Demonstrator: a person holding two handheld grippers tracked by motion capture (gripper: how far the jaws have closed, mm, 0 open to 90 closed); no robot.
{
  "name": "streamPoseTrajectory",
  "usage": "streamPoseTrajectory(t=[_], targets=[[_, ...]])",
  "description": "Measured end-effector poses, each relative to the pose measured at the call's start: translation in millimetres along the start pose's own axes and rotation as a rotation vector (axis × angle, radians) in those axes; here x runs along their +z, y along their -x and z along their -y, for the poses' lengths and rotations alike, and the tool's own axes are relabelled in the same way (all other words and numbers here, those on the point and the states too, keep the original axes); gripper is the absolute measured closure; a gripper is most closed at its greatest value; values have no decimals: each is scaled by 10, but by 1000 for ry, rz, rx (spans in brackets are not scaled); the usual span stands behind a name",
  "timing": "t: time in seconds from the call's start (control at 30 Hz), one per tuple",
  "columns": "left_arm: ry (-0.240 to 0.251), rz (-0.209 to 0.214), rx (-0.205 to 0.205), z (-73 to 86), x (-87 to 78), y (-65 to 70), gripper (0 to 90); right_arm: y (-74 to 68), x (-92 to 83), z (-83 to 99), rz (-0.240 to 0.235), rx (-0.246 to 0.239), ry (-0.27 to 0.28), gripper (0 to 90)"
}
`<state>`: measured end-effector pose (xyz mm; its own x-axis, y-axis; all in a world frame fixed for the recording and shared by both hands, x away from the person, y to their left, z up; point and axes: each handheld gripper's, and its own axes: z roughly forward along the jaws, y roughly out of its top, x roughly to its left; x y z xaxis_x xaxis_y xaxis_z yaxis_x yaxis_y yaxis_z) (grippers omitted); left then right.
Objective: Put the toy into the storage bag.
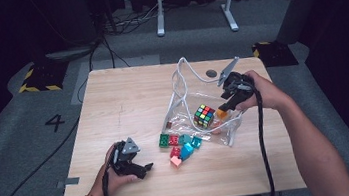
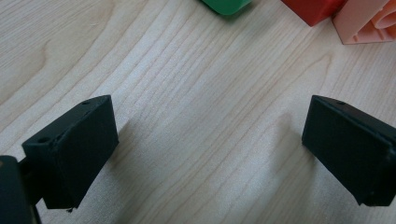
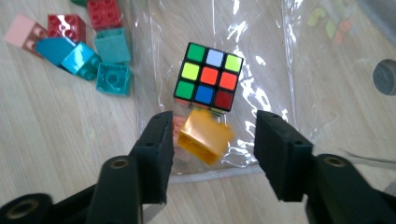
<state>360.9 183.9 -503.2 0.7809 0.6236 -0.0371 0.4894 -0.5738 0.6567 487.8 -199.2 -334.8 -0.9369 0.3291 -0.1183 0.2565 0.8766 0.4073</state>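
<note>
Dropping an orange brick (image 3: 205, 136) into a clear plastic bag (image 1: 189, 103), the right hand-held gripper (image 3: 212, 140) hung over the bag's mouth with its jaws parted; the blurred brick sat between them, touching neither pad, apparently just released. Bagging the toys looked to be the step in hand. Inside the bag, toward the far right corner of the surface, lay a colour-tiled puzzle cube (image 1: 204, 115), with the orange brick just beside it. Loose bricks (image 1: 180, 145) in red, green, teal and pink were heaped outside the bag's near edge, around the middle of the surface. The left hand-held gripper (image 1: 135, 165) rested near the front left corner, jaws wide and empty. Next, a loose brick would need pinching squarely and carrying clear over the bag's limp rim.
</note>
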Motion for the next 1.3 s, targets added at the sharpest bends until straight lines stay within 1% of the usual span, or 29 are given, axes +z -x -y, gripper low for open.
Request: streamPoseTrajectory(t=[0.07, 0.1, 0.13, 0.17, 0.2, 0.23, 0.27, 0.33, 0.37, 0.4, 0.43, 0.5, 0.53, 0.57, 0.63, 0.7, 0.73, 0.8, 0.87, 0.9, 0.97, 1.0, 1.07, 1.13, 1.2, 1.23, 1.27, 1.3], targets=[[1, 0, 0, 0, 0, 0, 36, -8, -14, 21, -3, 10, 36, 446], [1, 0, -1, 0, 1, 0, 36, -7, -29, 32, 7, 13, 47, 420], [1, 0, 0, 0, 0, 0, 36, -20, -48, 43, 14, 36, 57, 383], [1, 0, 0, 0, 0, 0, 36, -24, -69, 65, 22, 38, 95, 369], [1, 0, 0, 0, 1, 0, 36, -39, -89, 79, 26, 50, 111, 365], [1, 0, 0, 0, 1, 0, 36, -52, -123, 101, 39, 58, 143, 354], [1, 0, 0, 0, 0, 0, 36, -81, -173, 121, 52, 59, 161, 345], [1, 0, 0, 0, 1, 0, 36, -117, -229, 152, 65, 45, 212, 343], [1, 0, 0, 0, 0, 0, 36, -141, -256, 163, 75, 54, 229, 338], [1, 0, 0, 0, 0, 0, 36, -164, -288, 182, 84, 59, 263, 337], [1, 0, 0, 0, 0, 0, 36, -197, -341, 215, 84, 73, 309, 337], [1, 0, 0, 0, 0, 1, 36, -251, -402, 249, 88, 85, 351, 338], [0, 0, 0, 0, 0, 0, 36, -280, -425, 263, 90, 83, 369, 338], [1, 0, 0, 0, 0, 0, 36, -342, -474, 291, 105, 81, 397, 341], [0, 0, 0, 0, 0, 0, 36, -408, -525, 326, 111, 88, 423, 348], [0, 0, 0, 0, 0, 0, 36, -488, -578, 372, 113, 88, 464, 351], [0, 0, 0, 0, 0, 0, 36, -514, -590, 385, 111, 90, 474, 353], [1, 0, 0, 0, 0, 0, 36, -579, -621, 418, 120, 79, 492, 354], [1, 0, 0, 0, 0, 0, 36, -647, -646, 449, 109, 83, 515, 356], [1, 0, 0, 0, 0, 0, 36, -687, -656, 469, 112, 74, 531, 358], [1, 0, 0, 0, 0, 0, 36, -760, -670, 502, 108, 74, 557, 364], [1, 0, 0, 0, 0, 1, 36, -788, -670, 513, 101, 74, 565, 364], [1, 0, 0, 0, 0, 0, 36, -857, -671, 539, 110, 63, 583, 370], [1, -1, 0, 0, 0, 0, 36, -946, -673, 564, 98, 55, 600, 373], [1, 0, 0, 0, 0, 1, 36, -1014, -676, 577, 108, 49, 615, 377], [1, -1, 0, 0, 0, 1, 36, -1050, -675, 585, 90, 50, 624, 379], [1, 0, 0, 0, 0, 1, 36, -1095, -664, 592, 82, 42, 636, 381], [1, -1, -1, 0, 0, 1, 36, -1136, -652, 595, 90, 40, 636, 382]])
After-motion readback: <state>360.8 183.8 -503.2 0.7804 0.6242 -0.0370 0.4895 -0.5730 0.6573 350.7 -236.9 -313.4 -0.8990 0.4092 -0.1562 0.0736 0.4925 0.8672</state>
